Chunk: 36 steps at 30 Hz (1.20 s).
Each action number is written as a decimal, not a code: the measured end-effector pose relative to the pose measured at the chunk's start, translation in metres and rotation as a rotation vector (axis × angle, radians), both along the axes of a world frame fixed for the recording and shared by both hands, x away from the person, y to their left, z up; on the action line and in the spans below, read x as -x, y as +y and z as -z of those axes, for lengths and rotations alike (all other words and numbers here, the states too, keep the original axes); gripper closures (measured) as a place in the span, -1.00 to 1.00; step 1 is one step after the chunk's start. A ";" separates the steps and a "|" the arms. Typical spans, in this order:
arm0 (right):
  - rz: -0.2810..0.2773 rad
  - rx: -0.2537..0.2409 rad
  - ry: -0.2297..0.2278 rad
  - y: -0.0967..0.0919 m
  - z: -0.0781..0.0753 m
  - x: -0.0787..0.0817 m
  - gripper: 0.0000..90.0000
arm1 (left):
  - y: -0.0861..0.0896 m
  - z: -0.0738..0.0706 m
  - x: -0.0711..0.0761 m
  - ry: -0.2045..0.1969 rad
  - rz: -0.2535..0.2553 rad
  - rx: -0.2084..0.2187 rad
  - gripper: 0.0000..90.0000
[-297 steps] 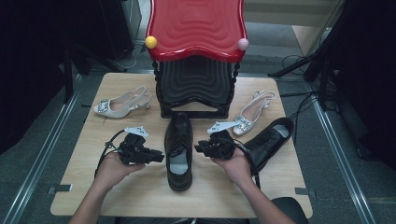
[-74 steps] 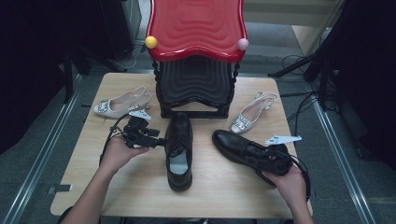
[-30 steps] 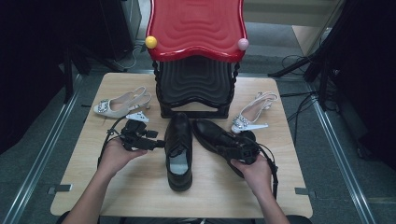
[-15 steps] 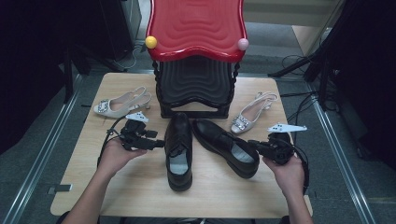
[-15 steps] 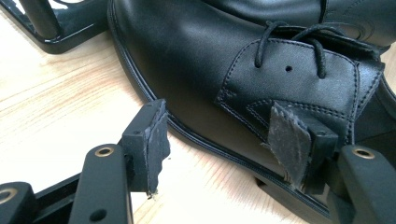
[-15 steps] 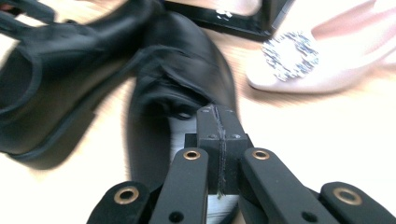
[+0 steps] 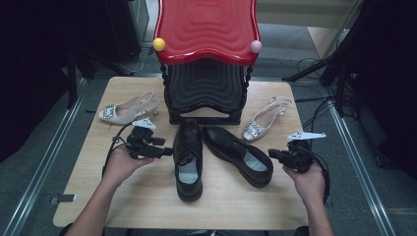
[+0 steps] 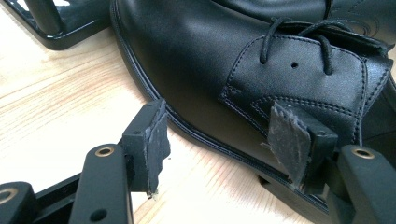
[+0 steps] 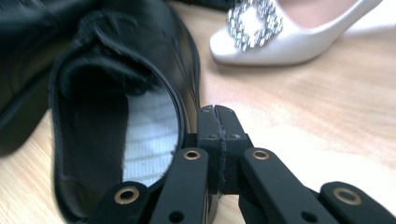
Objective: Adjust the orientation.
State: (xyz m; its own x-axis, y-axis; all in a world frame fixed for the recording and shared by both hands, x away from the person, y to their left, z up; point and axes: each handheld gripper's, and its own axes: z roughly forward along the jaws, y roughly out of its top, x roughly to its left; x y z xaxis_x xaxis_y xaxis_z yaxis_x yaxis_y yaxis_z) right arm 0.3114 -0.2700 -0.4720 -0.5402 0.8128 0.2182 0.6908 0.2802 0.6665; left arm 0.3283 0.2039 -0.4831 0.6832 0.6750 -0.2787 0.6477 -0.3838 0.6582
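Two black lace-up shoes lie side by side in front of the rack. The left shoe (image 7: 189, 157) (image 8: 210, 56) points straight at the rack, and the right shoe (image 7: 236, 152) (image 9: 116, 93) lies at a slant with its heel toward the right. My left gripper (image 7: 167, 151) (image 8: 219, 130) is open at the left shoe's outer side; one pad (image 8: 156, 140) is over the table and the other is at the lacing flap. My right gripper (image 7: 272, 155) (image 9: 217, 112) is shut on nothing, just right of the right shoe's heel.
A red-topped black rack (image 7: 206, 73) (image 8: 60, 28) stands at the table's back middle. One cream buckled heel (image 7: 128, 108) lies to its left, another (image 7: 265, 120) (image 9: 289, 37) to its right, close to my right gripper. Cables trail from both grippers.
The right hand has let go of the right black shoe, now beside the left one, and drawn back to the right. Its jaws are now shut. The left hand has kept still.
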 end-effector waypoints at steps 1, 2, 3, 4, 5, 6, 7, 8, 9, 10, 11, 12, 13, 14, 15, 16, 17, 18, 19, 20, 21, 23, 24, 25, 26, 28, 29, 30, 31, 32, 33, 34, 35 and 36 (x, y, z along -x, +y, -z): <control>-0.007 0.001 0.015 0.001 0.002 -0.001 1.00 | 0.000 0.000 0.000 0.000 0.000 0.000 -0.15; -0.016 0.001 0.023 0.002 0.005 -0.002 1.00 | 0.000 0.000 0.000 0.001 0.001 0.000 -0.15; -0.010 -0.006 0.021 0.003 0.005 -0.001 1.00 | 0.000 0.000 0.000 0.000 -0.001 -0.003 -0.15; -0.011 -0.003 0.025 0.002 0.005 -0.002 1.00 | 0.000 0.001 0.000 0.001 0.000 -0.001 -0.15; -0.011 -0.001 0.026 0.003 0.005 -0.001 1.00 | -0.001 0.001 0.000 0.005 0.000 0.000 -0.15; -0.011 -0.002 0.027 0.003 0.005 -0.001 1.00 | 0.000 0.001 -0.001 0.007 0.003 -0.003 -0.15; -0.018 -0.003 0.031 0.003 0.005 -0.001 1.00 | 0.000 0.001 -0.001 0.006 0.005 -0.004 -0.15; -0.024 -0.008 0.036 0.004 0.005 0.000 1.00 | 0.000 0.002 -0.001 0.007 0.005 -0.003 -0.15; -0.032 -0.008 0.035 0.005 0.005 0.000 1.00 | 0.000 0.002 -0.001 0.008 0.004 -0.004 -0.16; -0.037 -0.006 0.035 0.006 0.005 0.002 1.00 | -0.001 0.002 -0.001 0.007 0.003 -0.005 -0.16; -0.048 -0.005 0.034 0.007 0.005 0.003 1.00 | 0.000 0.002 -0.001 0.008 0.003 -0.005 -0.16; -0.054 -0.003 0.035 0.009 0.005 0.004 1.00 | 0.000 0.002 -0.001 0.010 0.004 -0.002 -0.16; -0.059 -0.005 0.038 0.011 0.005 0.005 1.00 | 0.000 0.002 -0.001 0.009 0.006 -0.004 -0.16; -0.067 -0.007 0.037 0.012 0.005 0.005 1.00 | 0.000 0.002 -0.001 0.008 0.005 -0.007 -0.16; -0.074 -0.008 0.040 0.014 0.005 0.006 1.00 | 0.000 0.002 -0.001 0.008 0.006 -0.006 -0.16; -0.080 -0.008 0.042 0.016 0.005 0.007 1.00 | 0.000 0.002 -0.001 0.008 0.004 -0.004 -0.16; -0.084 -0.007 0.044 0.019 0.005 0.008 1.00 | 0.000 0.002 -0.001 0.006 0.002 -0.003 -0.16; -0.093 -0.004 0.041 0.021 0.006 0.009 1.00 | 0.000 0.002 -0.001 0.005 0.003 -0.001 -0.16; -0.102 -0.002 0.041 0.024 0.006 0.010 1.00 | 0.001 0.001 -0.001 0.006 0.002 0.001 -0.16; -0.109 -0.001 0.044 0.027 0.006 0.010 1.00 | 0.001 0.002 -0.001 0.006 0.000 0.001 -0.16; -0.114 0.002 0.047 0.029 0.007 0.011 1.00 | 0.001 0.002 -0.001 0.006 0.000 0.000 -0.16; -0.128 0.010 0.052 0.035 0.008 0.011 1.00 | 0.002 0.002 -0.001 0.009 -0.001 0.000 -0.16; -0.137 0.012 0.054 0.037 0.009 0.011 1.00 | 0.002 0.002 -0.001 0.009 -0.002 0.000 -0.16; -0.144 0.016 0.059 0.040 0.010 0.012 1.00 | 0.002 0.002 -0.001 0.010 -0.001 -0.001 -0.15; -0.156 0.022 0.060 0.043 0.010 0.013 1.00 | 0.003 0.002 -0.001 0.011 -0.003 0.001 -0.15; -0.166 0.027 0.059 0.047 0.009 0.015 1.00 | 0.003 0.003 -0.001 0.022 -0.007 0.009 -0.14; -0.172 0.029 0.054 0.049 0.010 0.015 1.00 | 0.002 0.003 -0.001 0.027 -0.012 0.009 -0.13; -0.175 0.028 0.059 0.050 0.009 0.016 1.00 | 0.002 0.004 -0.001 0.029 -0.009 0.007 -0.10; -0.185 0.022 0.059 0.052 0.010 0.016 1.00 | 0.002 0.004 -0.002 0.030 -0.005 0.002 -0.07; -0.196 0.016 0.061 0.053 0.010 0.016 1.00 | 0.002 0.005 -0.001 0.033 -0.010 0.001 -0.03; -0.207 0.005 0.068 0.055 0.011 0.016 1.00 | 0.002 0.006 -0.001 0.035 -0.013 0.004 0.01; -0.215 0.000 0.072 0.056 0.012 0.016 1.00 | 0.003 0.006 0.000 0.033 -0.024 0.008 0.08; -0.227 -0.002 0.075 0.060 0.013 0.017 1.00 | 0.005 0.005 0.001 0.029 -0.036 0.016 0.32; -0.233 0.008 0.076 0.063 0.013 0.017 1.00 | 0.005 0.005 0.001 0.031 -0.047 0.025 0.56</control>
